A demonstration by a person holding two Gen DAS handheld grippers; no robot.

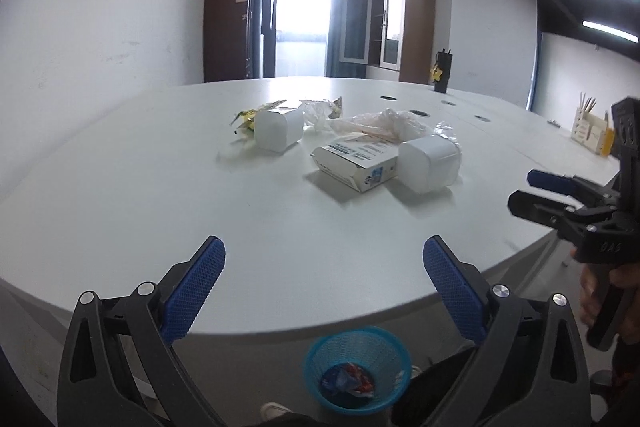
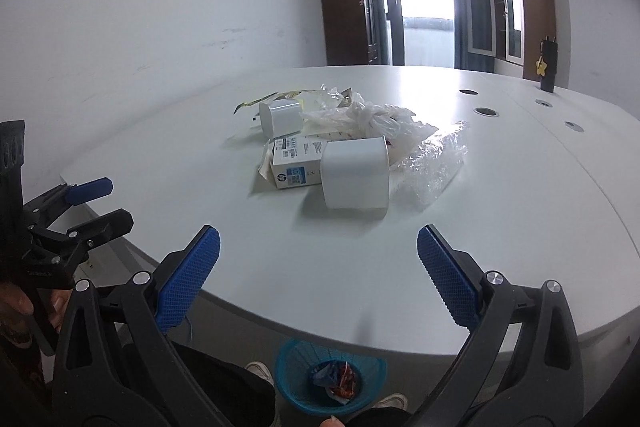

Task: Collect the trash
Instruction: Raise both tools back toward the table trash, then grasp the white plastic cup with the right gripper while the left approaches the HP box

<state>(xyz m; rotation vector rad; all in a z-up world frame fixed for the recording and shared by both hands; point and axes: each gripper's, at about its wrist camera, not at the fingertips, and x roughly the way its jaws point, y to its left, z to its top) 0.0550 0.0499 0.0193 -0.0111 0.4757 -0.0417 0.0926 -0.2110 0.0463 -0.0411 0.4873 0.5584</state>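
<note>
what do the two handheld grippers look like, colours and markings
Both the left gripper and the right gripper have black plastic frames, silver round bolts and blue cross-hatched pads on two fingers. The right one's body carries small pale raised lettering.

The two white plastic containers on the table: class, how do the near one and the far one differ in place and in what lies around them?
The near white container lies beside the printed cardboard box, with crinkled clear wrap on its other side. The far white container lies farther back, beside a yellow wrapper. The near one looks bigger only because it is closer. Both are white, rounded, lying on the table, and not yet in the blue bin.
</note>
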